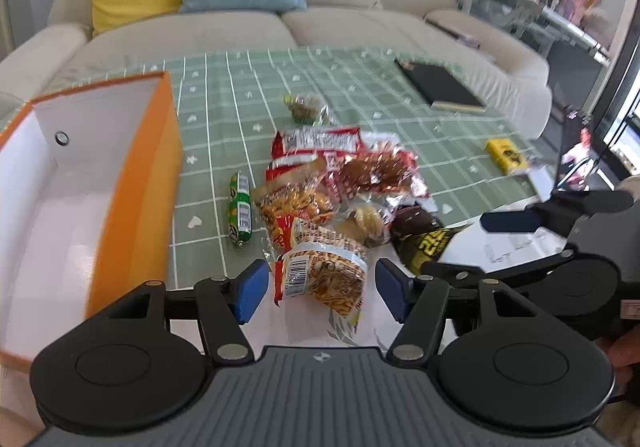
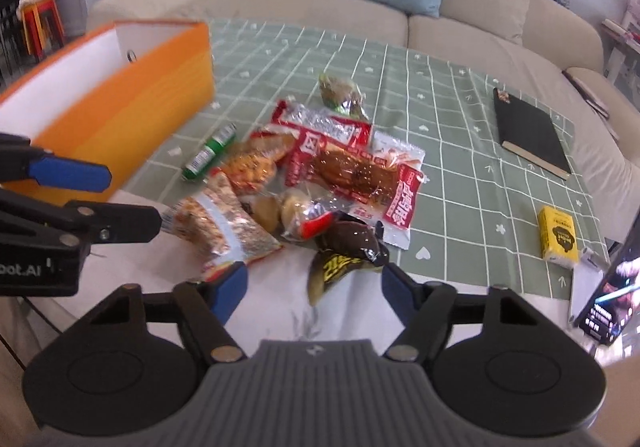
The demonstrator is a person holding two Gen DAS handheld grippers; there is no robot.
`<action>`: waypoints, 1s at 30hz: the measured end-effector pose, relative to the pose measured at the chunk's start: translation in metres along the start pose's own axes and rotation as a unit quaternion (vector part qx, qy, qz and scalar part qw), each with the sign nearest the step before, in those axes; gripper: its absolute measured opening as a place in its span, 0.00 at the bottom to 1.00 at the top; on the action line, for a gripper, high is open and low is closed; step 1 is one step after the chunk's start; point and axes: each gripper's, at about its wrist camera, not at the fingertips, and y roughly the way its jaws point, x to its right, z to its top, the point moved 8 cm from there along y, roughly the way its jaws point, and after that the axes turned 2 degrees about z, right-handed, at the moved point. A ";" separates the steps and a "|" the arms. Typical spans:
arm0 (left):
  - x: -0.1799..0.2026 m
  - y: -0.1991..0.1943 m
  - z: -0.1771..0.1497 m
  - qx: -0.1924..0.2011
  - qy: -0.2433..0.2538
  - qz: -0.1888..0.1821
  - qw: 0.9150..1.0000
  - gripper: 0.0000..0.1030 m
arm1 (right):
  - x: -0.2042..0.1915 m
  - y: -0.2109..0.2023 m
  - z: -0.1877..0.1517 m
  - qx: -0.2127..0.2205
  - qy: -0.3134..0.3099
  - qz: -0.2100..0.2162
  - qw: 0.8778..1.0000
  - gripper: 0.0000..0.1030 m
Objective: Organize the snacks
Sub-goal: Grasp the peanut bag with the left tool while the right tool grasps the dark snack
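My left gripper [image 1: 322, 289] gapes around the noodle snack packet [image 1: 320, 277]; my right gripper [image 2: 314, 289] gapes around the black-yellow packet [image 2: 346, 253].

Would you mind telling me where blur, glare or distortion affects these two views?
Left wrist view: the orange box smears along its near edge, and the shelves at top right are blurred. Right wrist view: the red foil packet glints, and the sofa bows with fisheye curvature. Both views go dark at the corners.
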 end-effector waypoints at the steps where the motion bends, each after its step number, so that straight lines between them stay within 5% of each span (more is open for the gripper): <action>1: -0.001 0.006 0.001 -0.009 -0.003 0.000 1.000 0.70 | 0.002 0.006 0.002 -0.006 -0.011 -0.005 1.000 0.67; 17: -0.011 0.076 0.000 -0.135 -0.046 -0.036 0.989 0.81 | 0.015 0.077 0.018 -0.083 -0.093 0.001 0.992 0.66; 21: -0.012 0.084 -0.001 -0.148 -0.062 -0.049 0.986 0.81 | 0.016 0.086 0.017 -0.086 -0.090 0.001 0.992 0.58; 30: -0.007 0.089 -0.005 -0.153 -0.073 -0.067 0.983 0.64 | 0.015 0.089 0.014 -0.082 -0.096 -0.008 0.992 0.49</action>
